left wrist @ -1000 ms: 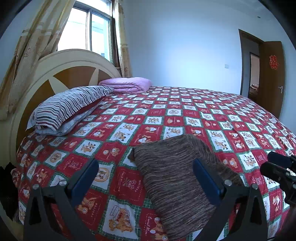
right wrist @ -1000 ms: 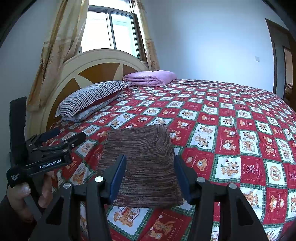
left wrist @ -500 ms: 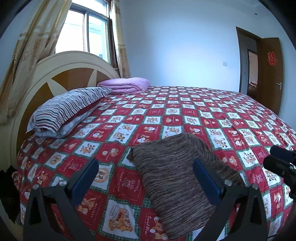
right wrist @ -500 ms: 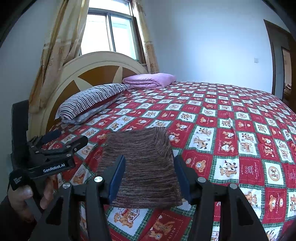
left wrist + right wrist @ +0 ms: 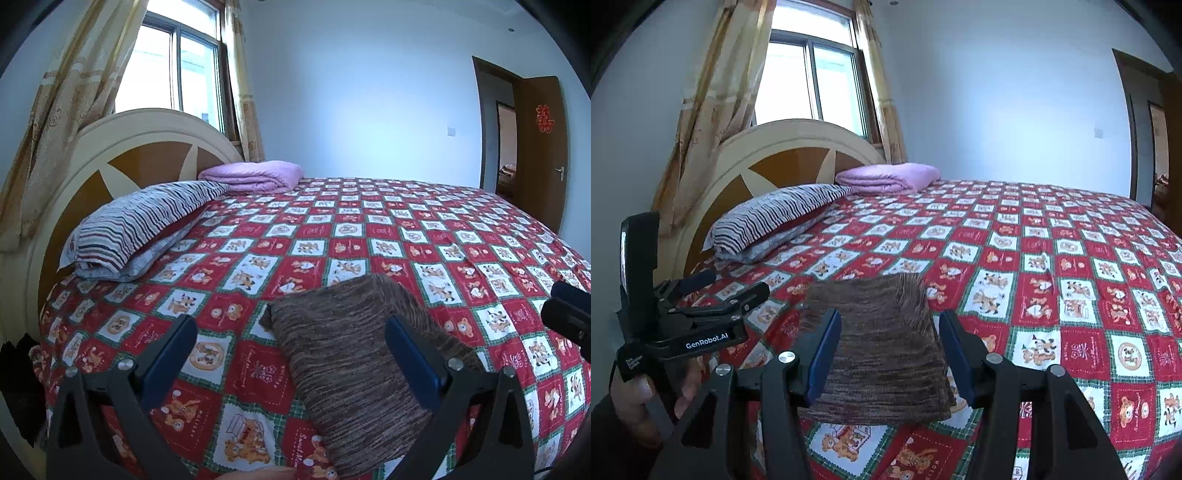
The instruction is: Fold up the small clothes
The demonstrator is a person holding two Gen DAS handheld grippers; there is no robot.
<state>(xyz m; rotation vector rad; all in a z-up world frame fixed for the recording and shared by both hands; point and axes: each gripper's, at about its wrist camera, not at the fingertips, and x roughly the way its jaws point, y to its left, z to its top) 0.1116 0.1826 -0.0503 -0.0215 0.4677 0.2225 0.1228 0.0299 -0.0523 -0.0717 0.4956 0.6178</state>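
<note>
Over the last second both cameras pulled back slightly and tilted up; the garment itself did not move, so the fold looked finished. Left gripper and right gripper had jaws wide apart, holding nothing. Brown knit garment, a flat ribbed rectangle, lay at 6 o'clock on the quilted bear-print bedspread. Striped pillow sat at 10 o'clock.

garment on bedspread near edge; pillow left behind; blanket beyond pillow
</note>
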